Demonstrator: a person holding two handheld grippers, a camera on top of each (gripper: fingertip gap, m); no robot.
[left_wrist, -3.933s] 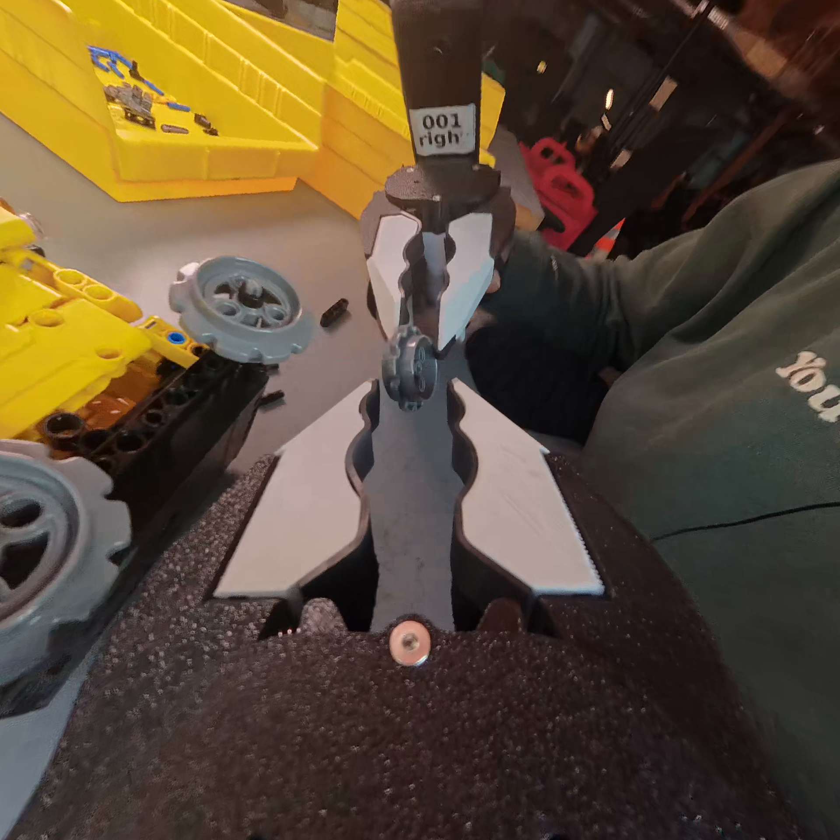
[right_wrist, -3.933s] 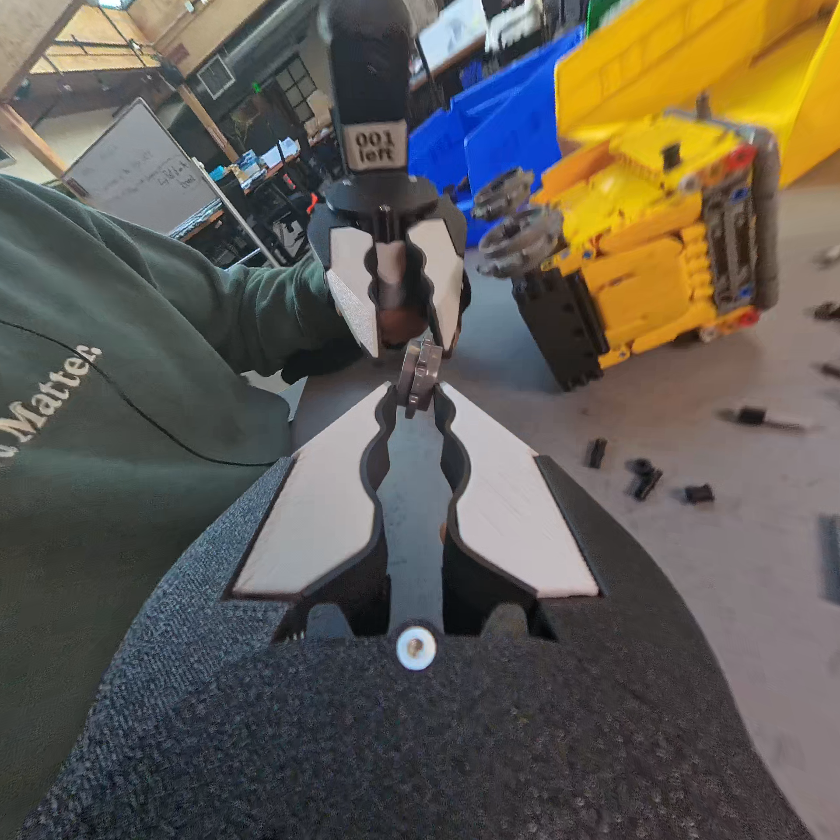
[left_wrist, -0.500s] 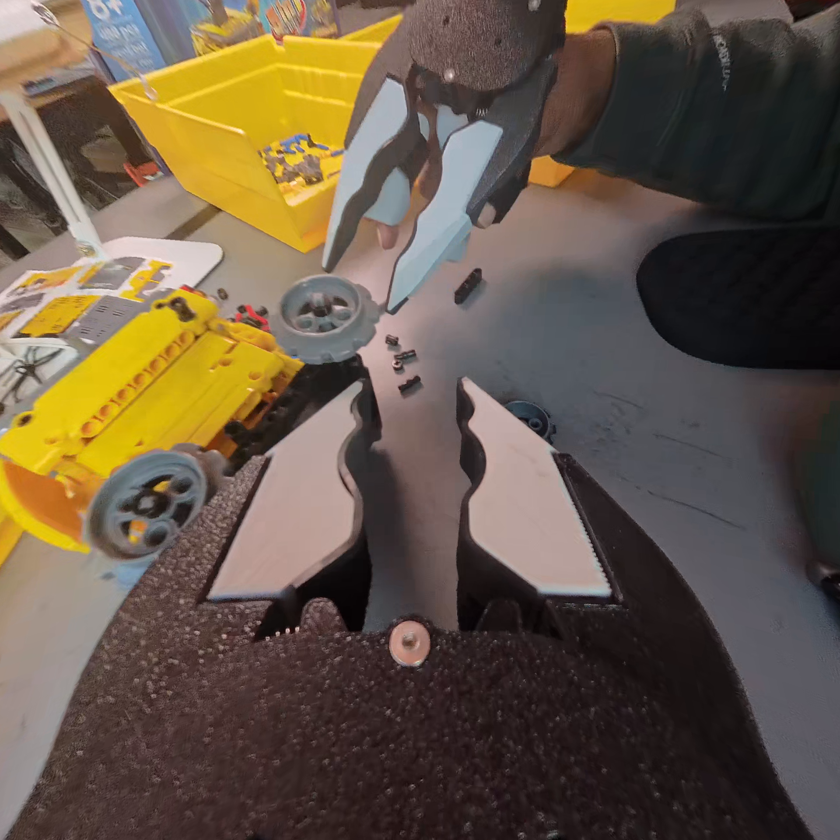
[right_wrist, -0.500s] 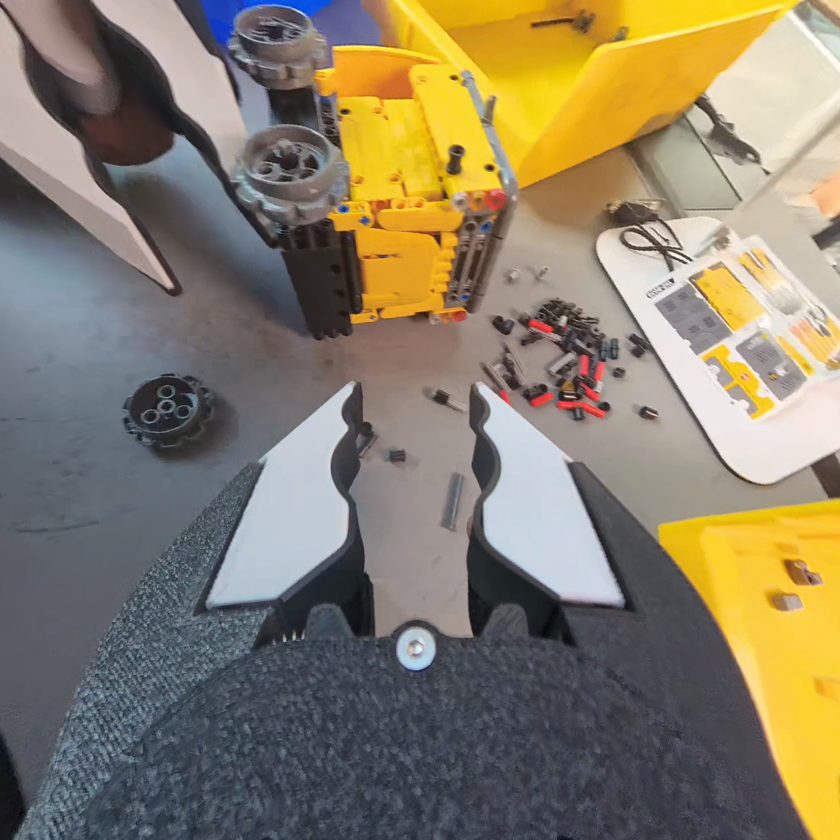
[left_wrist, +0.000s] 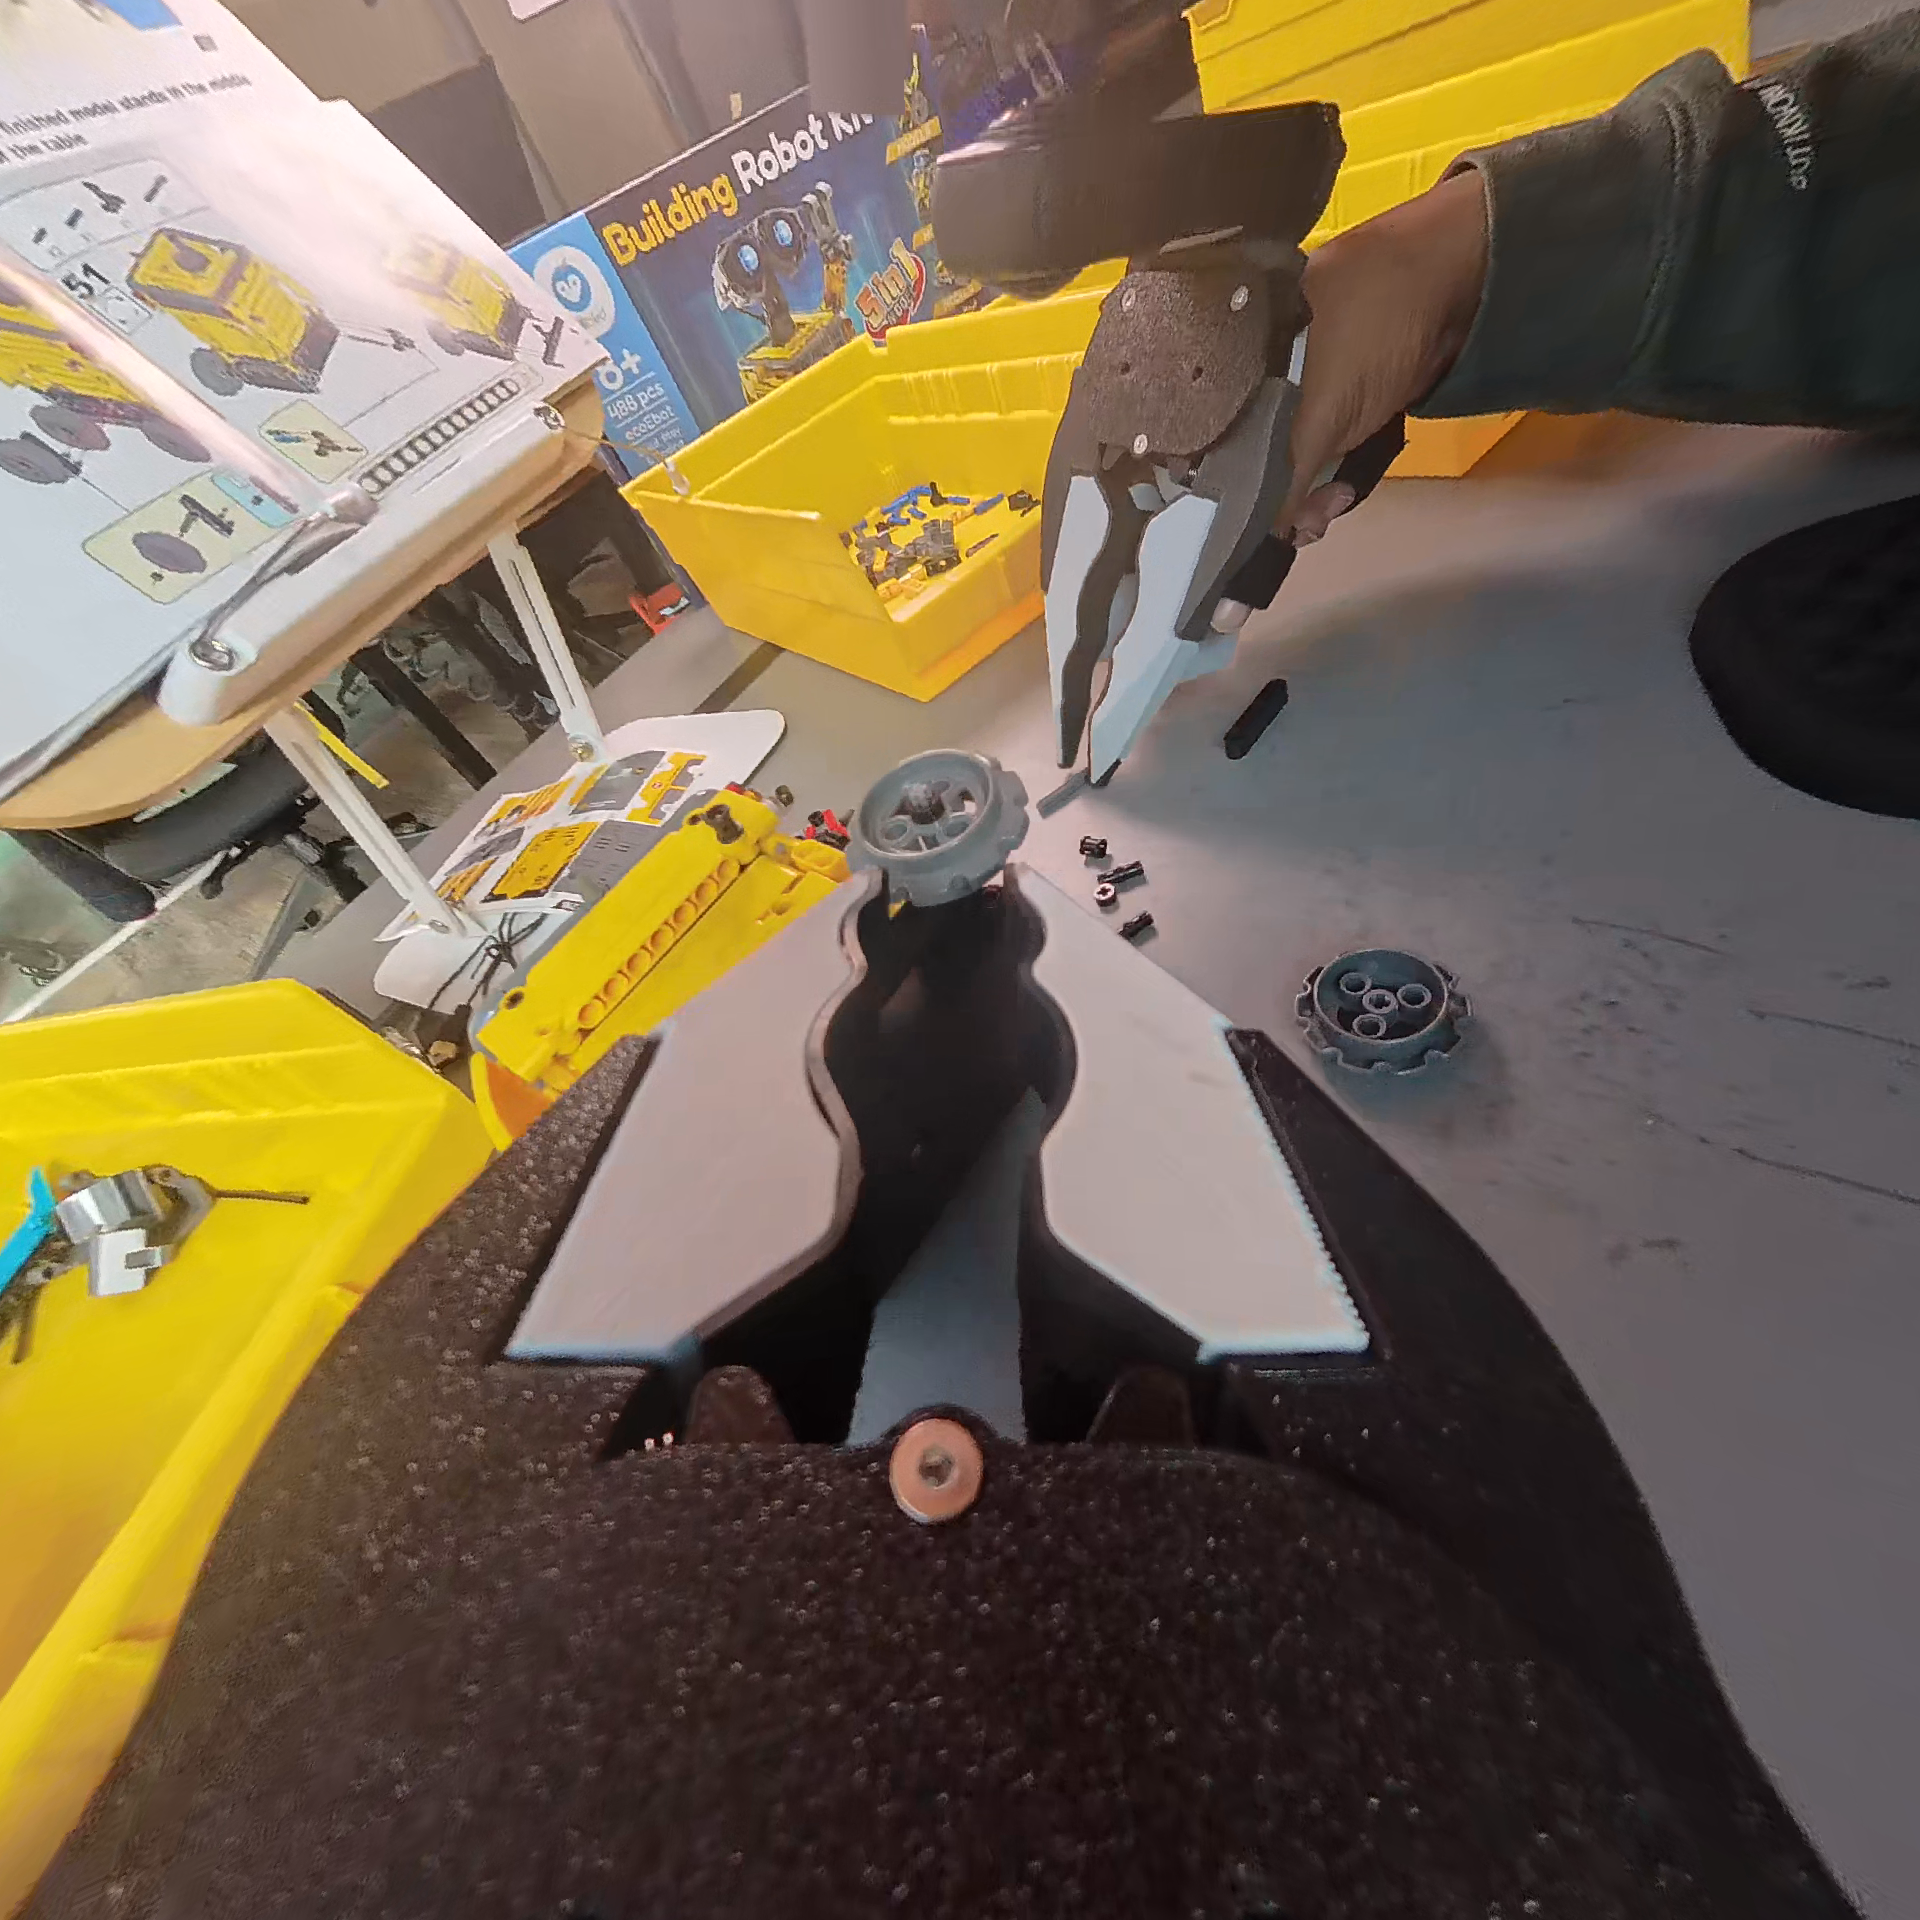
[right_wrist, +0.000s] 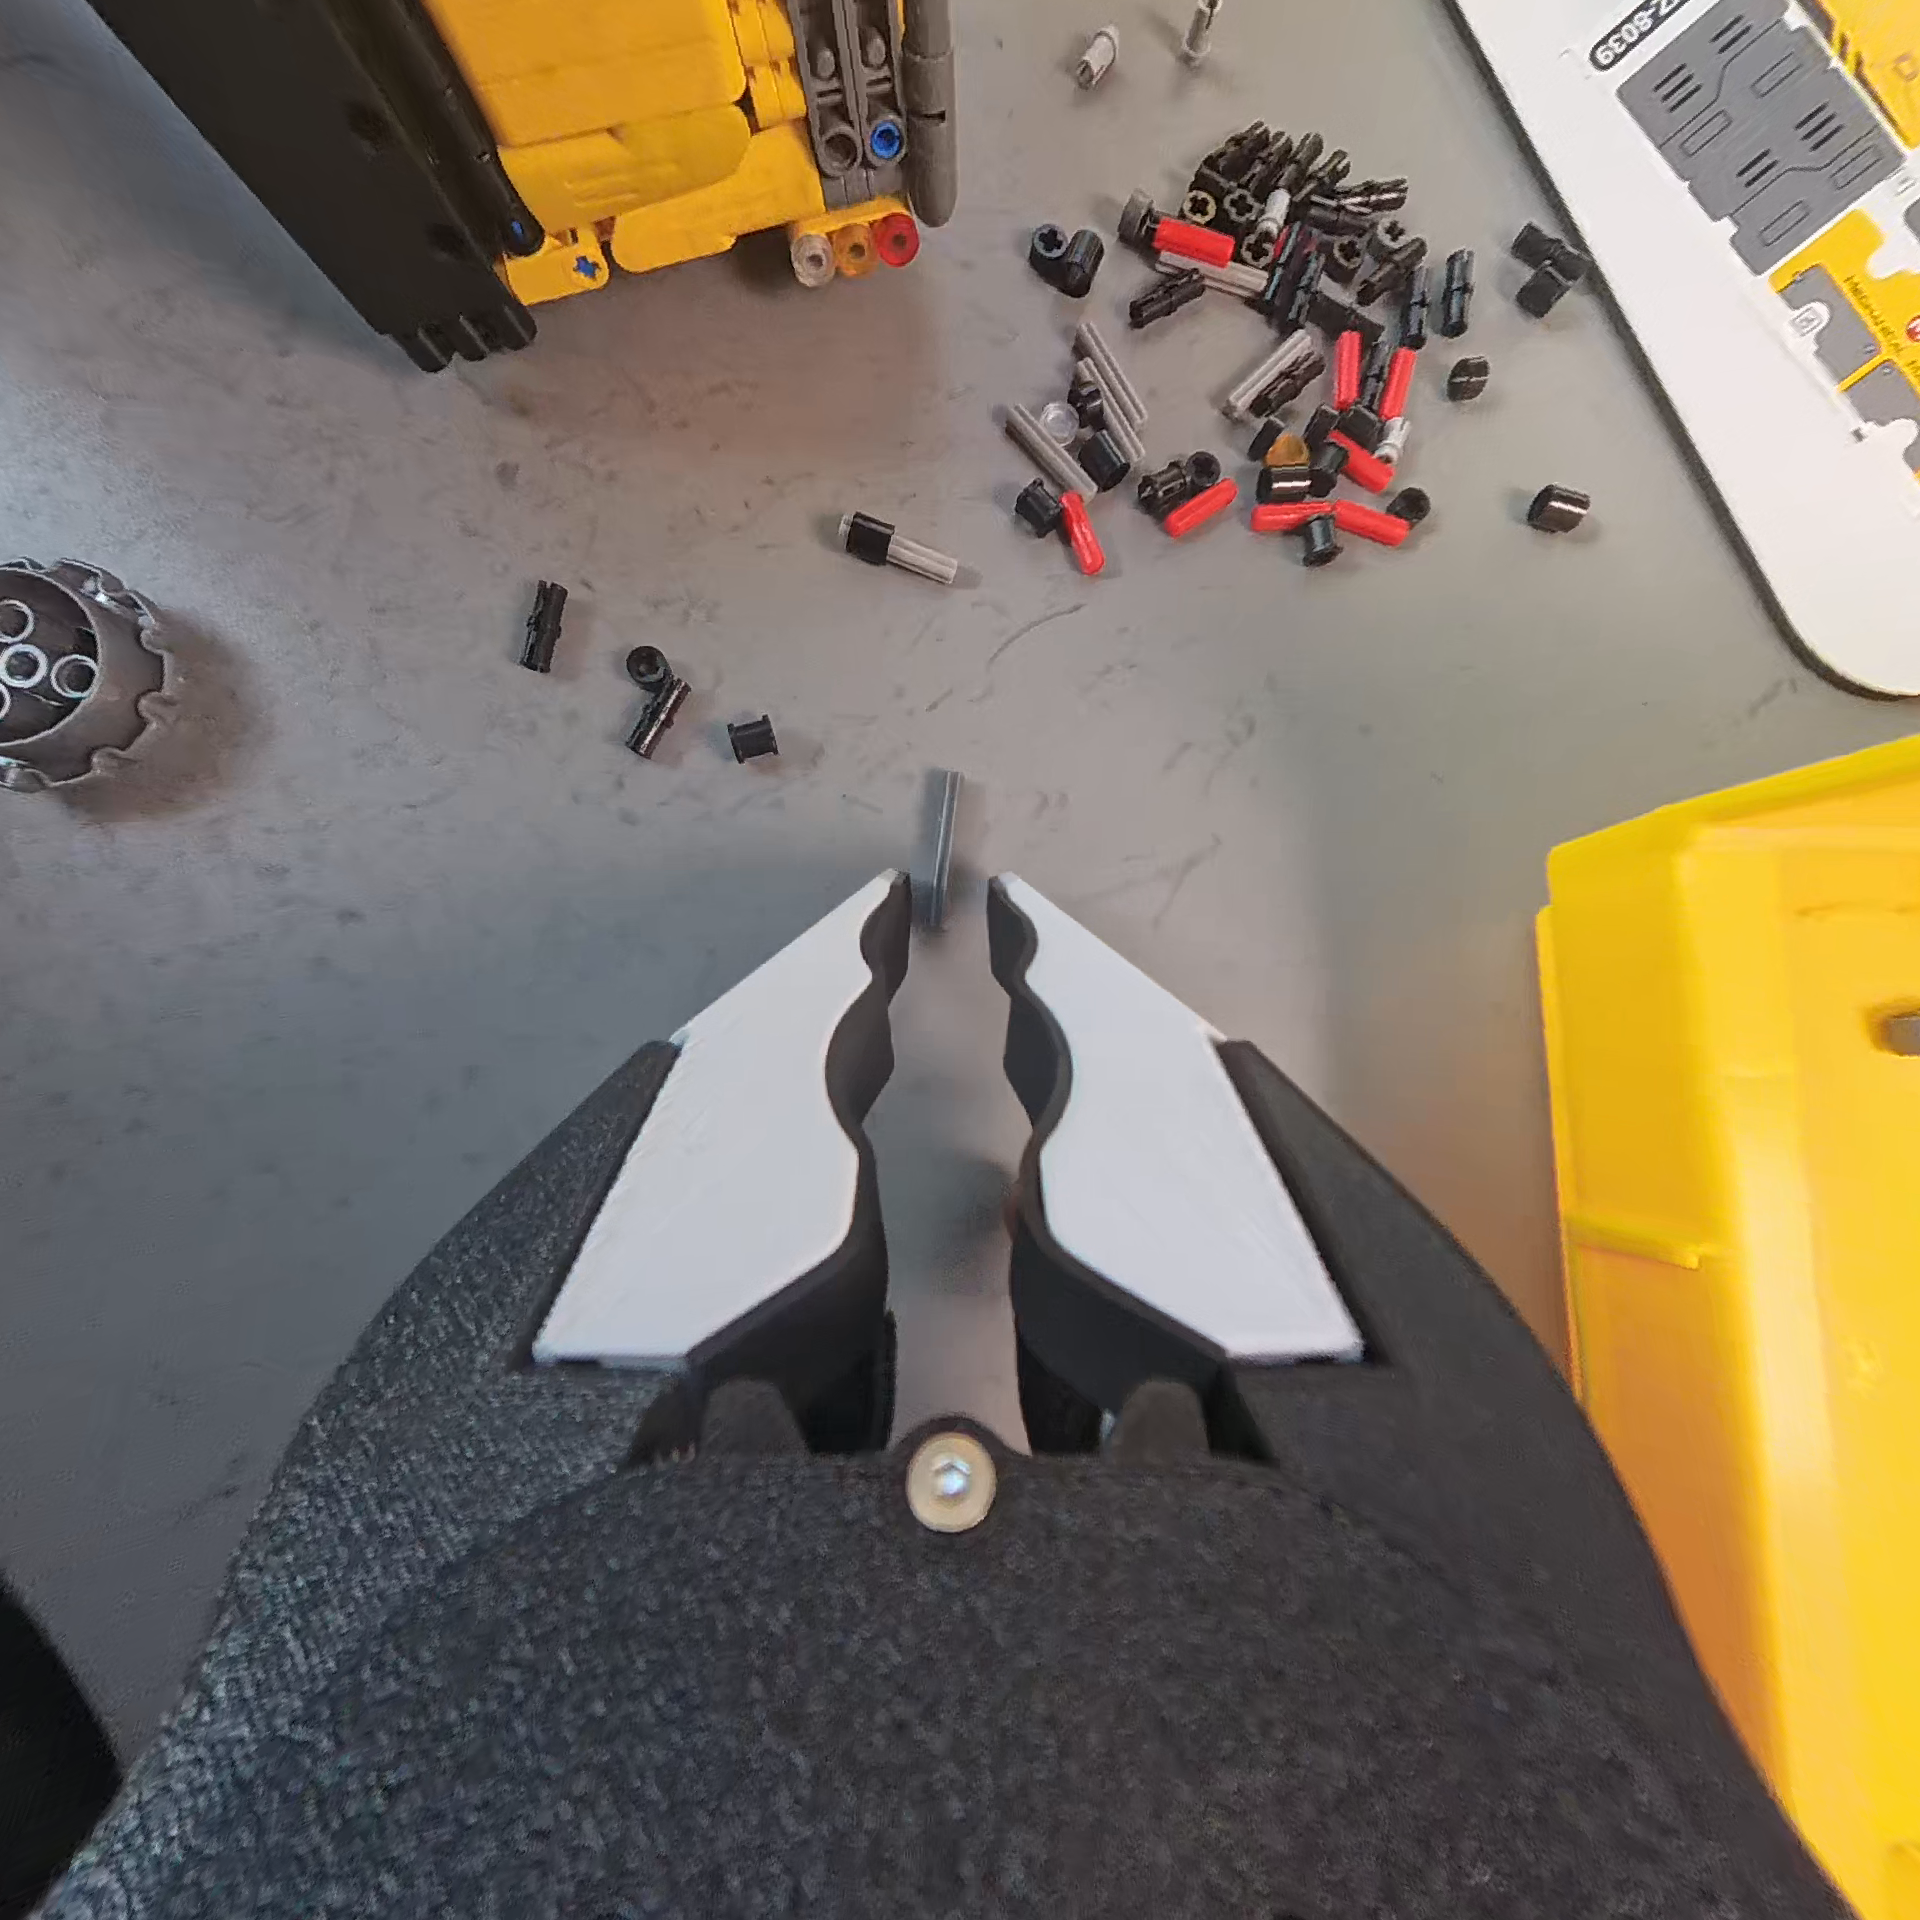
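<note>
My left gripper (left_wrist: 954, 881) is open, its jaws part closed. Its tips sit just under a grey wheel (left_wrist: 940, 831) mounted on the yellow and black brick model (left_wrist: 644, 956), with the model's black side showing between them. My right gripper (right_wrist: 945, 883) is open, tips down at the table on either side of a thin grey axle (right_wrist: 938, 847). The left wrist view shows it too (left_wrist: 1081, 769), held by a hand, with the axle (left_wrist: 1060, 798) at its tips. A loose dark wheel (left_wrist: 1377, 1008) lies flat on the table, at the left edge of the right wrist view (right_wrist: 62, 675).
A pile of black, red and grey pins (right_wrist: 1278, 364) lies beyond the axle, with a few black pins (right_wrist: 655, 696) nearer. Yellow bins (right_wrist: 1745, 1247) (left_wrist: 883, 468) (left_wrist: 156, 1351) stand around. A booklet on a stand (left_wrist: 208, 312) and a white sheet (right_wrist: 1714, 260) are at the side. The left gripper's tips are roughly 20 cm from the right gripper's. The left tips stand about 10 cm off the loose dark wheel (left_wrist: 1377, 1008).
Both grippers let go of the small wheel, which now lies on the table. In the last half second my right gripper dropped to the axle and narrowed; my left moved up to the model's wheel.
</note>
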